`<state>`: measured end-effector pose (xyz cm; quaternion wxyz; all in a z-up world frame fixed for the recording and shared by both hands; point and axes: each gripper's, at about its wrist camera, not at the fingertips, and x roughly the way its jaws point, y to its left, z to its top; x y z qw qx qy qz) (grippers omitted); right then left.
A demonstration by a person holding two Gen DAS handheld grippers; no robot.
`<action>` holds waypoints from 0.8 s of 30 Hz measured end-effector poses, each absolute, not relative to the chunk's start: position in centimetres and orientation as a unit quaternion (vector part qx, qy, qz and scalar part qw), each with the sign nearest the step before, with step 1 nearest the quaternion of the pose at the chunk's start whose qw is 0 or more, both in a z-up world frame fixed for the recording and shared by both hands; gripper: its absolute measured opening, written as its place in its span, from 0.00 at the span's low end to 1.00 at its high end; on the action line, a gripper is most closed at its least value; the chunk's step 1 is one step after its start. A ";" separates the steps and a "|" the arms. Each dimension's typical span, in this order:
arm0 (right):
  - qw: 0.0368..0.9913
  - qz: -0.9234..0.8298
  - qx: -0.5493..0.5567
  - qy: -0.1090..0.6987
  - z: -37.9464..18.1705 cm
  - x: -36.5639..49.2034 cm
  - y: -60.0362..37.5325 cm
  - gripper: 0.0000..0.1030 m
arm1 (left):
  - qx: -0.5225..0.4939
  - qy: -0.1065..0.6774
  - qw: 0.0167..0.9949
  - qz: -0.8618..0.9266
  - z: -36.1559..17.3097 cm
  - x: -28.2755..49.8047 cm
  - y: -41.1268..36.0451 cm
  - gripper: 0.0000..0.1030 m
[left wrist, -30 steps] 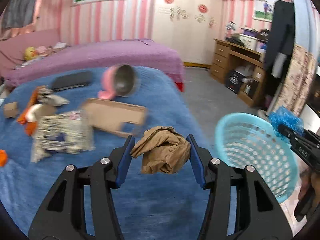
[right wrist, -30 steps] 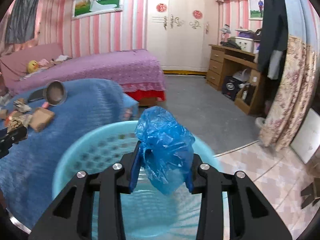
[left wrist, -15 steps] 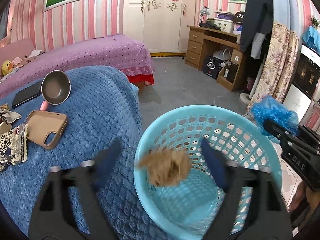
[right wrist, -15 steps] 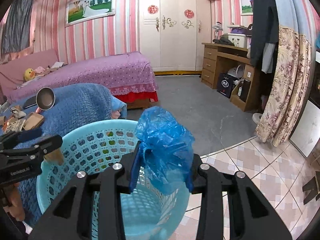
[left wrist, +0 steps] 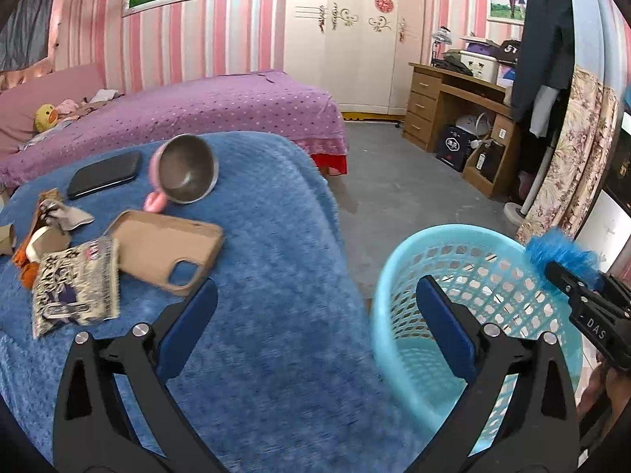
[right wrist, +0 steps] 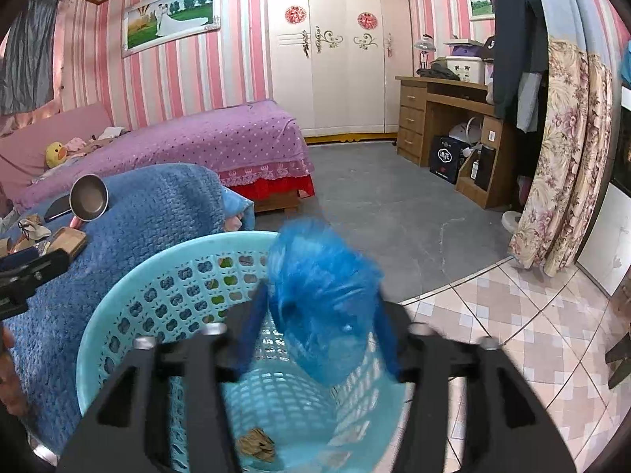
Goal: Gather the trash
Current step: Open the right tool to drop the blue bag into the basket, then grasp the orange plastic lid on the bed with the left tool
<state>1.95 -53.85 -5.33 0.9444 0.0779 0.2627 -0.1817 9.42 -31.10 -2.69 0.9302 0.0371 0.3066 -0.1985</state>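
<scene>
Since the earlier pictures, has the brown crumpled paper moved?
Yes. The brown crumpled paper went from the left claw, above the blue blanket, down to the bottom of the basket.

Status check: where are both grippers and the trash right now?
Left gripper open, empty, over blanket. Right gripper shut on blue bag above basket. Brown wad in basket. Nothing blocking.

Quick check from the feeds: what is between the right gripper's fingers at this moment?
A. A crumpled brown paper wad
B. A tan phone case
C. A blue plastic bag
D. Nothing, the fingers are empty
C. The right gripper is shut on a blue plastic bag above the light blue basket; a brown paper wad already lies on the basket's bottom.
</scene>
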 end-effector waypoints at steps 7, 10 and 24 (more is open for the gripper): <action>0.947 -0.197 0.079 0.242 -4.3 2.2 -51.8 0.90 | 0.026 0.301 0.937 -0.176 -1.7 9.3 -26.4 0.95; 0.944 -0.212 0.073 0.242 -4.0 2.5 -50.8 0.93 | 0.023 0.295 0.941 -0.165 -1.0 9.2 -24.0 0.95; 0.951 -0.205 0.074 0.221 -2.3 4.3 -42.9 0.96 | 0.027 0.287 0.954 -0.086 -0.7 9.5 -10.1 0.95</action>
